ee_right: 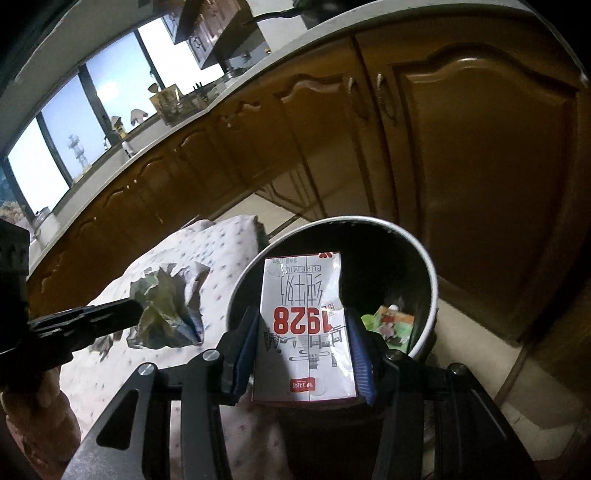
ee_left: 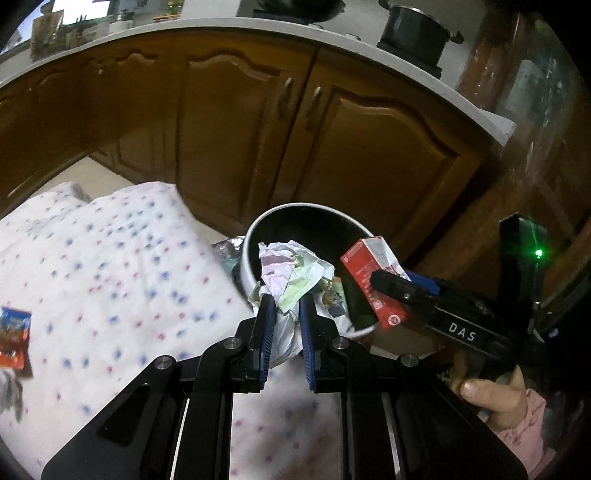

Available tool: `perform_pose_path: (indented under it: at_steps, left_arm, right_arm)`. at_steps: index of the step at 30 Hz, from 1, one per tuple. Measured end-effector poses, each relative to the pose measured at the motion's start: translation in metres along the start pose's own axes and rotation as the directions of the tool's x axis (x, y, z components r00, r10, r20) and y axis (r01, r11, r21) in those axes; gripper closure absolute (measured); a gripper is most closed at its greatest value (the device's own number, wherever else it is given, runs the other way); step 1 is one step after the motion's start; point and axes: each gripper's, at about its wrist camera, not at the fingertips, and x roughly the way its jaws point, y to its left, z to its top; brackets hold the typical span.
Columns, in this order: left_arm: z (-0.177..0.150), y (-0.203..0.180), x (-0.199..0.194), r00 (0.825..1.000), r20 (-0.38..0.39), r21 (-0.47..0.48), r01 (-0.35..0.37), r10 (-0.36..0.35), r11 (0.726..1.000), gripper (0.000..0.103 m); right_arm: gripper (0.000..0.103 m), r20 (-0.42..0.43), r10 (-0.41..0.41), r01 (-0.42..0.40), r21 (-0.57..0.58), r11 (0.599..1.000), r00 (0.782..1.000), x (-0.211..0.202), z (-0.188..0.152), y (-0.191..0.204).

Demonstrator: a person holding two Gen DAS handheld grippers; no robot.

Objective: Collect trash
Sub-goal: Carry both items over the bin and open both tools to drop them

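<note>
My left gripper (ee_left: 287, 306) is shut on a crumpled paper wad (ee_left: 291, 277) and holds it at the near rim of a round bin (ee_left: 258, 225) with a pale rim and dark inside. My right gripper (ee_right: 303, 325) is shut on a red-and-white milk carton (ee_right: 306, 332) marked 1928, held over the bin's mouth (ee_right: 424, 258). The carton (ee_left: 373, 280) and right gripper (ee_left: 402, 286) show at the right in the left wrist view. The wad (ee_right: 170, 306) and left gripper (ee_right: 133, 310) show at the left in the right wrist view. A green wrapper (ee_right: 388, 321) lies inside the bin.
A white cloth with blue and red dots (ee_left: 122, 258) covers the surface left of the bin. An orange snack wrapper (ee_left: 14, 332) lies at its left edge. Brown cabinet doors (ee_left: 258, 129) stand behind, with a counter and a dark pot (ee_left: 413, 29) above.
</note>
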Motion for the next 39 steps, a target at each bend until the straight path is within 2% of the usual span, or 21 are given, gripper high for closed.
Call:
perform_pose_path:
  at_steps: [11, 25, 26, 28, 29, 30, 37, 39]
  left_arm:
    - [0.020, -0.018, 0.053, 0.997, -0.078, 0.033, -0.002, 0.005, 0.999, 0.090]
    - [0.023, -0.022, 0.083, 0.992, -0.124, 0.036, -0.010, 0.015, 0.999, 0.088]
    - [0.024, -0.022, 0.084, 0.992, -0.127, 0.036, -0.010, 0.014, 0.999, 0.085]
    - [0.026, -0.022, 0.087, 0.991, -0.133, 0.030, -0.013, 0.017, 0.999, 0.070]
    - [0.026, -0.021, 0.086, 0.992, -0.128, 0.021, -0.013, 0.016, 1.000, 0.059]
    - [0.026, -0.020, 0.084, 0.992, -0.123, 0.015, -0.014, 0.016, 1.000, 0.053]
    - [0.013, 0.000, 0.052, 0.997, -0.068, -0.041, -0.023, 0.021, 0.999, 0.051]
    - [0.002, 0.011, 0.038, 0.998, -0.049, -0.071, -0.034, 0.031, 0.997, 0.051]
  right_arm:
    - [0.057, -0.014, -0.034, 0.034, 0.013, 0.999, 0.999, 0.016, 0.015, -0.014]
    - [0.055, -0.056, -0.049, 0.050, 0.015, 0.999, 0.997, 0.038, 0.019, -0.026]
    - [0.055, -0.055, -0.047, 0.049, 0.019, 0.999, 0.997, 0.038, 0.020, -0.026]
    - [0.052, -0.061, -0.032, 0.034, 0.045, 0.998, 0.998, 0.040, 0.021, -0.030]
    - [0.052, -0.059, -0.029, 0.032, 0.050, 0.998, 0.998, 0.040, 0.022, -0.031]
    - [0.052, -0.054, -0.031, 0.034, 0.053, 0.998, 0.998, 0.039, 0.023, -0.032]
    - [0.051, -0.003, 0.000, 0.001, 0.073, 0.997, 1.000, 0.020, 0.017, -0.026]
    - [0.045, 0.011, 0.015, -0.015, 0.072, 0.997, 1.000, 0.013, 0.012, -0.018]
